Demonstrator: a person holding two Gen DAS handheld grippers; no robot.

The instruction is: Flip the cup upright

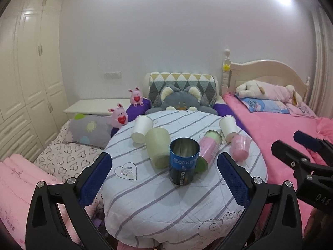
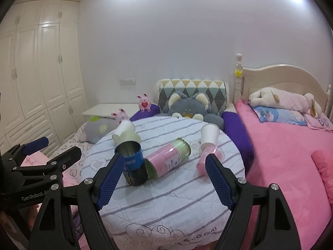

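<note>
A blue tin can stands upright with its open mouth up in the middle of the round striped table; it also shows in the right wrist view. A pink can lies on its side beside it. A pale green cup, two white paper cups and a pink cup lie tipped over. My left gripper is open and empty, short of the blue can. My right gripper is open and empty, facing the pink can.
A pink bed with plush toys lies to the right. A grey cat cushion and pink plush pigs sit behind the table. A heart-print bed and white wardrobes are on the left.
</note>
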